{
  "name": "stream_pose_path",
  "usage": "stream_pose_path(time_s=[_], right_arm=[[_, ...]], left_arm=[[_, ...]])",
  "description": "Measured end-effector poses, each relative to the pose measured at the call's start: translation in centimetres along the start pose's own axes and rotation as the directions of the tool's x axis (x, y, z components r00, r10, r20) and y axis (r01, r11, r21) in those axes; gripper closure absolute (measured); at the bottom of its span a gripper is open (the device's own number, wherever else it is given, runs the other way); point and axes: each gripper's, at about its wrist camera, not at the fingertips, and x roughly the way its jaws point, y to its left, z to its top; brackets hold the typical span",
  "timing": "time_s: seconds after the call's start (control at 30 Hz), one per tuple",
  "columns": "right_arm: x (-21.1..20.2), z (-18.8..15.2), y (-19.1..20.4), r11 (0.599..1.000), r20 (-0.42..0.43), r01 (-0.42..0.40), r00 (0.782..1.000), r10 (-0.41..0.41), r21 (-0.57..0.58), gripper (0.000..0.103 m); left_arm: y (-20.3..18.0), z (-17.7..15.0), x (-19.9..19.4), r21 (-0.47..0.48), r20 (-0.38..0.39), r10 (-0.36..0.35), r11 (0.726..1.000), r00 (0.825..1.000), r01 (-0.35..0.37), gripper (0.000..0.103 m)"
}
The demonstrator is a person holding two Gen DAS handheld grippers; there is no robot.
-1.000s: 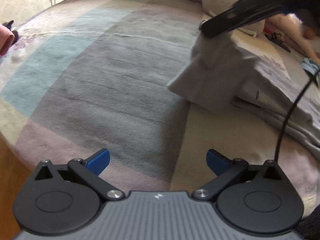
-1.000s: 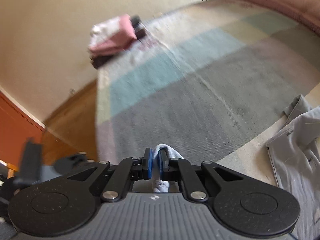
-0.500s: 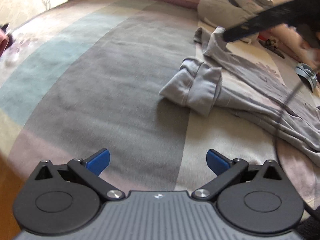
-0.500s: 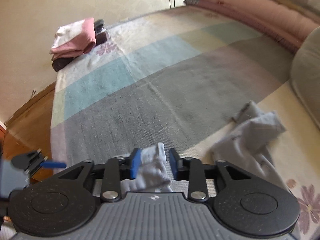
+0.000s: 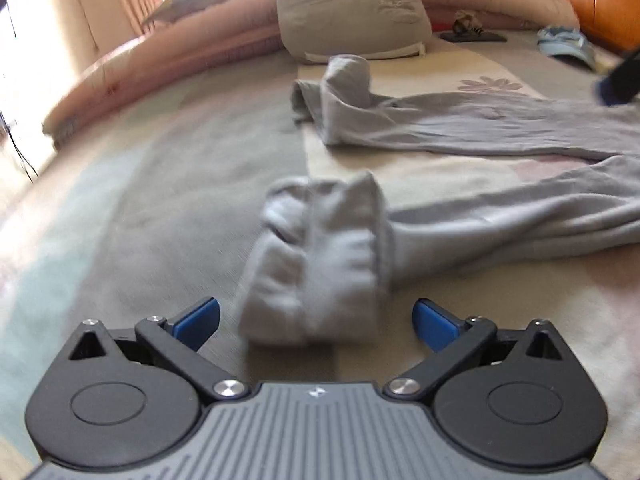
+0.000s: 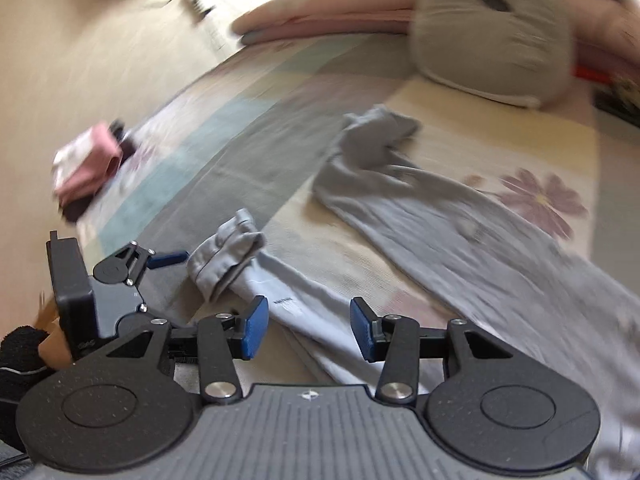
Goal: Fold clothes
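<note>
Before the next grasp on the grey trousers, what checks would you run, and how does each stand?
1. Left gripper open: ok.
2. Right gripper open, holding nothing: ok.
3. Near cuff in front of the left gripper, between its fingers' line: ok.
4. Grey trousers flat: not ok, both cuffs bunched.
5. Far cuff clear of cat pillow: ok.
6. Waistband position: cannot tell.
</note>
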Motion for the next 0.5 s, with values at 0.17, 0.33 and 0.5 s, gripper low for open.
stream_pose_path(time_s=[0.17, 0.33, 0.5], right_arm=[[-2.5, -2.3, -1.6, 0.995, 0.054, 0.023, 0.998, -0.028, 0.092, 0.047], [-2.8, -4.1, -2.8, 0.988, 0.052, 0.026, 0.998, -0.034, 0.153, 0.046], [-2.3, -5.5, -2.9, 0.987, 0.027, 0.031, 0.999, -0.036, 0.158, 0.045]], left_arm=[[4.2, 2.3, 0.0, -0.046, 0.040, 0.047, 0.998, 0.998, -0.045, 0.001], [8.4, 4.2, 1.0, -0.182, -0.003, 0.128, 0.975, 0.992, -0.126, 0.001], [9.8, 2.6, -0.4, -0.379, 0.013, -0.069, 0.923, 0.998, 0.068, 0.001]])
